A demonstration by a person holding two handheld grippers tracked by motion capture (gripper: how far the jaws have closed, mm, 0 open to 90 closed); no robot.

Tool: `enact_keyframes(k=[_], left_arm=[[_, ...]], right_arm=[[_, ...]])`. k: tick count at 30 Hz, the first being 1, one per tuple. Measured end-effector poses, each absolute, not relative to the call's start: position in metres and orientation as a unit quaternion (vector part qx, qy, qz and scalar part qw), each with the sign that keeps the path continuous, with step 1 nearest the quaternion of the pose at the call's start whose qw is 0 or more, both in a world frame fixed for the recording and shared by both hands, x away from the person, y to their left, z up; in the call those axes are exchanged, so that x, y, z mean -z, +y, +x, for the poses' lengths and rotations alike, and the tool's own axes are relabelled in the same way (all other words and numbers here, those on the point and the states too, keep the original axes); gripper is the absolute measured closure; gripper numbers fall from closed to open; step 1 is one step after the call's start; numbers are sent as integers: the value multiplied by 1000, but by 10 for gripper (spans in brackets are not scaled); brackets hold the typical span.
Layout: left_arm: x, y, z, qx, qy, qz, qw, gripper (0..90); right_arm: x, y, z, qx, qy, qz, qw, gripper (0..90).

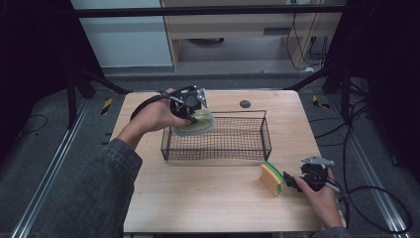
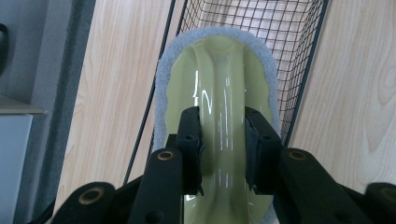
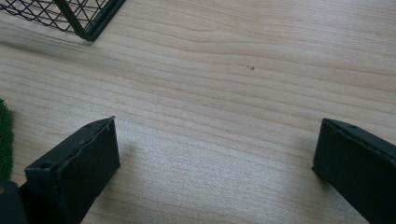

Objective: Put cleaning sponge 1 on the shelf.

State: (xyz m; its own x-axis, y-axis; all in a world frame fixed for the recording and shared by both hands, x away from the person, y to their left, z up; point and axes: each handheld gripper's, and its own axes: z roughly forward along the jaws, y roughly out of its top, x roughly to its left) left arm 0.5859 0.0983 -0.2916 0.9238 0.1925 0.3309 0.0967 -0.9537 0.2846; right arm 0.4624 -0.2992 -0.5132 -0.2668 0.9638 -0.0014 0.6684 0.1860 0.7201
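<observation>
My left gripper [image 1: 190, 106] hangs over the left end of a black wire basket [image 1: 237, 148]. It is shut on the arched handle of a pale yellow-green scrubber [image 1: 195, 124] with a grey fuzzy pad. In the left gripper view the jaws [image 2: 223, 116] pinch that glossy handle from both sides, and the scrubber [image 2: 219, 70] points into the basket [image 2: 299, 56]. My right gripper [image 1: 289, 182] rests low at the table's front right, open, just right of a yellow sponge [image 1: 272, 178] with a green top. In the right gripper view its jaws [image 3: 217, 135] stand wide apart over bare wood, with the sponge's green edge [image 3: 3, 140] at the far left.
The wooden table [image 1: 198, 198] has free room in front of the basket. A small dark round disc [image 1: 245, 103] lies behind the basket. A basket corner [image 3: 88, 23] shows at the top left of the right gripper view. Cables trail off the table's right side.
</observation>
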Motion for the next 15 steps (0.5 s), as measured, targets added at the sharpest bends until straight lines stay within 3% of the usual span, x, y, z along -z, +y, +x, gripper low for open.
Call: enact_keyframes(k=[15], left_arm=[[302,99,585,-194,58,971,127,702]], right_arm=[[513,-299,462,-311,733,557,237,5]])
